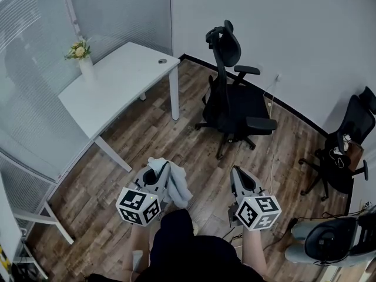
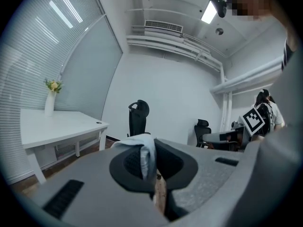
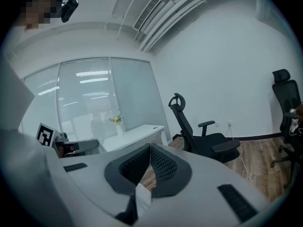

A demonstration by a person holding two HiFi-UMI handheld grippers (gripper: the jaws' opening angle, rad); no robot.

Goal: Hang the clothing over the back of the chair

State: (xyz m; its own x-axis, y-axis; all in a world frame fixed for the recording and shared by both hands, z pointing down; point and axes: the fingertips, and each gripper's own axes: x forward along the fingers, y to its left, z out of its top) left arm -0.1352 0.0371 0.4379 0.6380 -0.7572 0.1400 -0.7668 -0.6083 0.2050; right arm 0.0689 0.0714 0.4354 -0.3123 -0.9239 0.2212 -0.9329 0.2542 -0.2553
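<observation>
My left gripper (image 1: 164, 168) is shut on a pale blue-white piece of clothing (image 1: 178, 187), which bunches around the jaws and hangs down their right side. In the left gripper view the clothing (image 2: 138, 144) is pinched between the dark pads (image 2: 127, 163). A black office chair (image 1: 234, 98) with a tall back and headrest (image 1: 226, 43) stands on the wood floor ahead of both grippers, well apart from them. My right gripper (image 1: 235, 171) is level with the left one, its jaws shut tip to tip (image 3: 150, 146), pointing toward the chair (image 3: 201, 136). The left gripper view shows the chair (image 2: 138, 119) far off.
A white table (image 1: 120, 81) with a vase of flowers (image 1: 82, 56) stands at the left by a glass partition. A second black chair (image 1: 346, 148) is at the far right, and another seat (image 1: 329, 237) at the lower right. A cable runs across the floor behind the chair.
</observation>
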